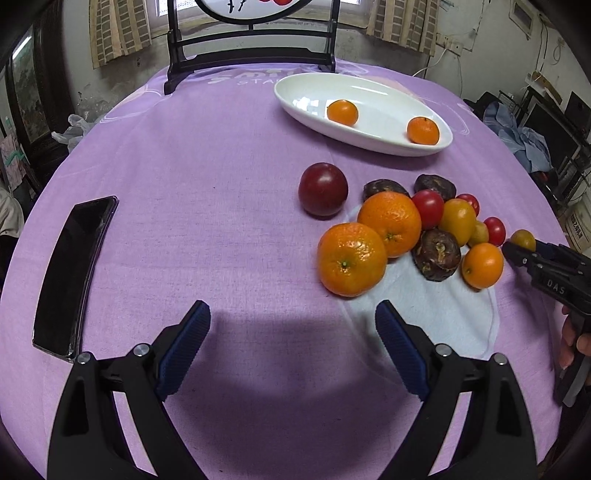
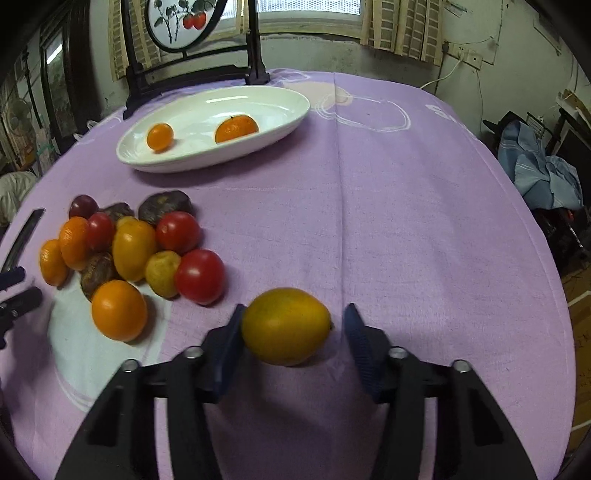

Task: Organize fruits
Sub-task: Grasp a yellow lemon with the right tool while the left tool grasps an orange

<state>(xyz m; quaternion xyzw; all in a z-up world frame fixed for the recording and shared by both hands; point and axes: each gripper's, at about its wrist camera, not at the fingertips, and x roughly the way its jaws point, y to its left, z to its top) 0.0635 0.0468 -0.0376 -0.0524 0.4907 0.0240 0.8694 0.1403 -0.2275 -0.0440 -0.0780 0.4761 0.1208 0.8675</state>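
We've got a round tabletop [image 2: 406, 206] under a lilac cloth, with a dark carved wooden stand [image 2: 192, 70] holding a painted fruit panel at the far edge, beige checked curtains [image 2: 402, 29] behind it and a scuffed pale wall. A black phone [image 1: 70, 273] lies on the left side. A white oval ceramic dish [image 2: 280, 110] sits far back with two small orange mandarins in it.

The thing we're after is the yellow-orange oval fruit [image 2: 286, 325], lying on the cloth near us with its long axis running left to right, right tip a bit pointy. It sits between the jaws of the right gripper [image 2: 291, 332]: the left blue pad is touching its left end, the right pad stands just clear of the other tip, so it's not pinched.

The rest of the mixed pile of oranges, red tomatoes and dark brown fruits [image 1: 413, 229] is off to the left. The left gripper [image 1: 291, 325] hangs over bare cloth, jaws spread wide, nothing between them.
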